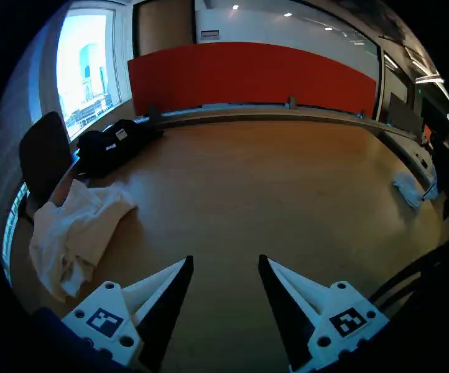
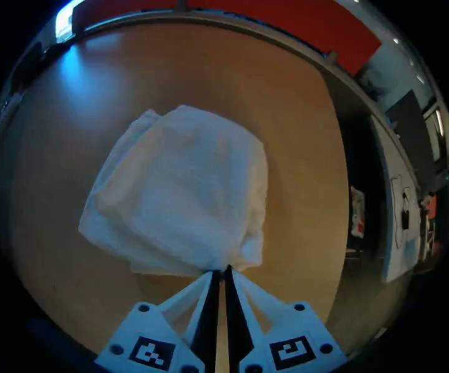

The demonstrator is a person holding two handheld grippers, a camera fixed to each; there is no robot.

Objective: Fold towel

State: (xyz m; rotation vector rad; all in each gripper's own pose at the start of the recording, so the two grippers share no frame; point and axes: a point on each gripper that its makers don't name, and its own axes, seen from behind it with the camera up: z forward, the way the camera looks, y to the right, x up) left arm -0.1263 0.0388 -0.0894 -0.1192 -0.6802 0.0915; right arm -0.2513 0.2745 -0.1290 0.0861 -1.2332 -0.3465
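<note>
1. Left tongs (image 1: pixel 224 268) gape wide, holding nothing, over the bare wood table (image 1: pixel 255 186).
2. Right tongs (image 2: pixel 222 275) are pinched nearly closed on the near corner of the white towel (image 2: pixel 181 193), which is bunched on the table with bare wood around it.
3. A rumpled cloth (image 1: pixel 75 236) lies at the left edge, with a black bag (image 1: pixel 109 146) behind it; the bag's tags are too small to read.
4. A red screen (image 1: pixel 249 78) lines the far edge, beside a window (image 1: pixel 84 68).

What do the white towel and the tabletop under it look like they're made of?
White towel: probably terry cotton, matte, with nubby pile and soft rumpled folds. Tabletop: wood or wood-look laminate, smooth and slightly glossy, going by its orange-brown tone and the bluish glare on it; I cannot tell which.
</note>
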